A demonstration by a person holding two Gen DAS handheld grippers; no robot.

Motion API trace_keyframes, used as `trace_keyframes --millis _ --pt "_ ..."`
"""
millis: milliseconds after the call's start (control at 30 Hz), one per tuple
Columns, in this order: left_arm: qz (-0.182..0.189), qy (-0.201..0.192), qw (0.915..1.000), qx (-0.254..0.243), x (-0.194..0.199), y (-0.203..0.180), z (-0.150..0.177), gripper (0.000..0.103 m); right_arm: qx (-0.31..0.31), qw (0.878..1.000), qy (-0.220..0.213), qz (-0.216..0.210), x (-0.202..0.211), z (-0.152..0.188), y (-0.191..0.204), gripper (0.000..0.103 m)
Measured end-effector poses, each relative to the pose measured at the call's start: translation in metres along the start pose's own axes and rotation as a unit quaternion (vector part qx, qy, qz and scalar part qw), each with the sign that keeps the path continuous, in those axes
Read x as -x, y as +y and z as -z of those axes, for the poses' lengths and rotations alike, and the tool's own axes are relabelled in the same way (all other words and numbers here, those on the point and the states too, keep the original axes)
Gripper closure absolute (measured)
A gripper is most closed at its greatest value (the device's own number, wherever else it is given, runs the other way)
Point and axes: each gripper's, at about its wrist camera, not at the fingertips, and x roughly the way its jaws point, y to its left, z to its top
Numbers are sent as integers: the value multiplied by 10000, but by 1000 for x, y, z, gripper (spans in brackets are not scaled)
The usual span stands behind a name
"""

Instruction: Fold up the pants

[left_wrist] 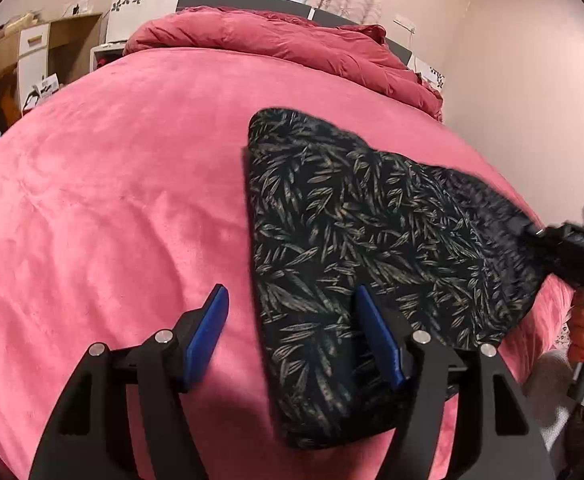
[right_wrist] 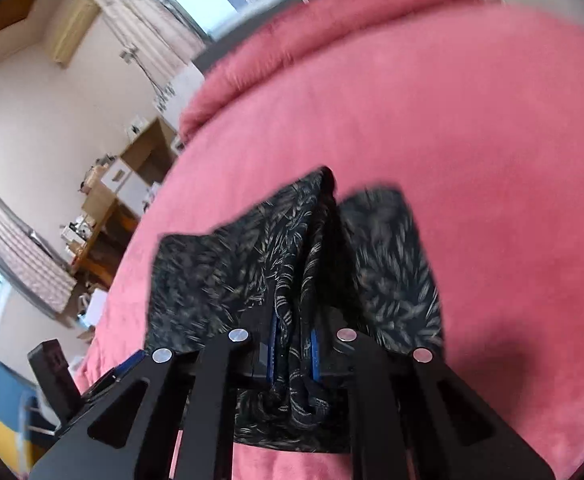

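Blue pads on my left gripper stand wide apart, released, straddling the near edge of the pants. My right gripper is clenched on a bunched fold of the pants, lifting that side off the pink bed. A red duvet is heaped at the headboard; shelves stand beyond.

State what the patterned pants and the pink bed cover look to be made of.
Pants: thin, soft woven fabric, matte, probably rayon or cotton; it bunches into slim folds between the right gripper.
Bed cover: plush fleece or velvet; a short nap shows light and dark brush marks.
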Motion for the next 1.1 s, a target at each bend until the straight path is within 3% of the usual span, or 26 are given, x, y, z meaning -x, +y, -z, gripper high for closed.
trace_keyframes --millis 100,200,267,333,400,467,600,633,767,867,1000,1067,1100 --pt "-41 7 9998 -182 -5 -17 -5 36 160 9989 -163 412 14 -3 4 92" --pt "-124 140 9997 -162 -24 -16 -3 36 25 9966 146 810 -2 10 -12 91" --pt "-125 180 9996 -150 -22 -15 -4 36 -283 9944 431 926 -16 17 -29 83" --pt "-189 221 9994 -196 -14 -16 -13 34 -491 9956 192 779 -4 11 -33 72" --pt "-331 38 9991 -247 -6 -18 -34 34 -342 9956 -460 740 21 0 -24 72" --pt "-217 -85 9993 -286 -5 -25 -54 33 110 9958 -668 609 30 -8 -8 72" --pt "-93 -12 9960 -894 -38 -59 -92 36 1295 9892 -155 664 -7 -25 29 72" --pt "-77 63 9945 -1043 -49 -67 -97 42 1447 9869 56 712 -23 -29 31 72" --pt "-542 486 9894 -1259 -107 -68 -110 46 1209 9805 487 1472 -70 -46 6 72" --pt "-145 650 9958 -621 -133 -42 -114 44 513 9907 502 1153 -85 -45 -33 72" --pt "-215 429 9959 -764 -132 -45 -107 43 798 9886 235 1252 -85 -37 -27 72" --pt "-126 303 9965 -769 -117 -45 -103 37 759 9914 50 1062 -71 -31 -28 65" --pt "-198 262 9964 -779 -111 -45 -98 32 673 9928 -14 992 -63 -31 -31 43"
